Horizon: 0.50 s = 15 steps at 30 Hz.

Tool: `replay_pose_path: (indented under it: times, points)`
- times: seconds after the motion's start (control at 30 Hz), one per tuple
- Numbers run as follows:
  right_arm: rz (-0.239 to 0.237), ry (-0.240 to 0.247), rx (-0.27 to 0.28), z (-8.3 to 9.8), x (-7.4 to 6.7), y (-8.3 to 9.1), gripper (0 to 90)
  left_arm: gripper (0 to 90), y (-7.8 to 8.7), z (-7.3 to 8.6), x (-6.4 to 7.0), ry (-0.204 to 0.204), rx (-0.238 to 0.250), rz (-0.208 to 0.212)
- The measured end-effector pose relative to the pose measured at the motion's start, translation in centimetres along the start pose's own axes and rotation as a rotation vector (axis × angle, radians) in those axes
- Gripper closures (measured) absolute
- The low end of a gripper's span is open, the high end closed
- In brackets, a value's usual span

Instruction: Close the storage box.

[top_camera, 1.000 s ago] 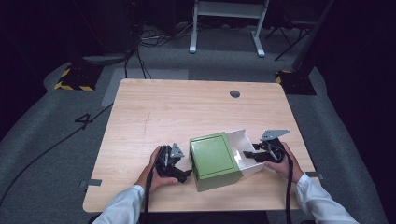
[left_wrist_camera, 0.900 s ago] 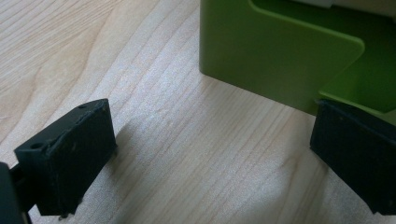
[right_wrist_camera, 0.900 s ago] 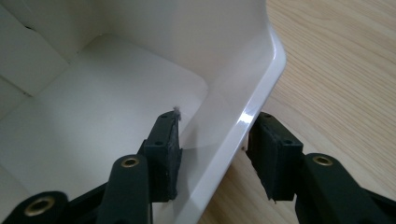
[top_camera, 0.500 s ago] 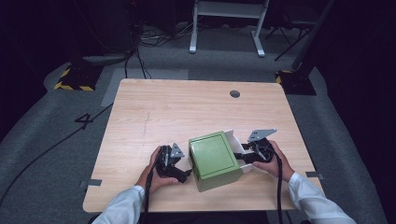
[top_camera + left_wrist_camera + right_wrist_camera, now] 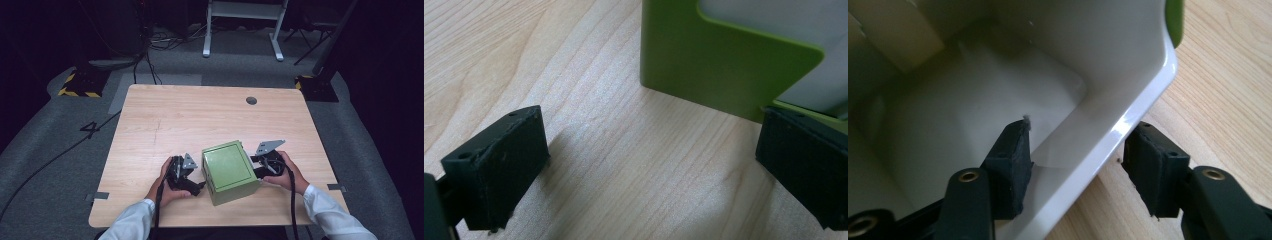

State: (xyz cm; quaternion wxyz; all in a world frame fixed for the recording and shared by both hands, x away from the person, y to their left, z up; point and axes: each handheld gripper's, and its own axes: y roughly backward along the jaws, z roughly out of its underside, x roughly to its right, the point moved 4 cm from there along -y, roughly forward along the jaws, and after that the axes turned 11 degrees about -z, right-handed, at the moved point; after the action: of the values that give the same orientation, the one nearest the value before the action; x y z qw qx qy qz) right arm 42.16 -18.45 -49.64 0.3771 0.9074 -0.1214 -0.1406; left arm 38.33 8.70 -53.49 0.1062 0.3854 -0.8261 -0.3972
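Near front edge of table (image 5: 150, 120): green box (image 5: 229, 170), lying between both grippers. Left gripper (image 5: 192, 182) spread wide, nothing between its jaws, one jaw touching or just beside box's green wall (image 5: 724, 70). Right gripper (image 5: 257, 172) straddling white inner wall (image 5: 1108, 145), one jaw inside, one outside, gap showing on both sides, so not yet pinching. Probably light, thin glossy card: stiff along folds, easily dented, slippery. Best taken at white rim near a corner, gently, with left steadying green side.
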Motion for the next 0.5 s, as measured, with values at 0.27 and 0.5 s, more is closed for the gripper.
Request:
replay_pose_path:
  times: [0.27, 0.5]
  points:
    - [-0.022, 0.009, -0.022, 0.1, -0.06, -0.49, 45.0, 0.5, 0.0, 0.0, 0.0, 0.0, 0.0, 0.0]
    - [-0.031, 0.01, -0.028, 0.13, -0.09, -0.5, 44.7, 0.5, 0.0, 0.0, 0.0, 0.0, 0.0, 0.0]
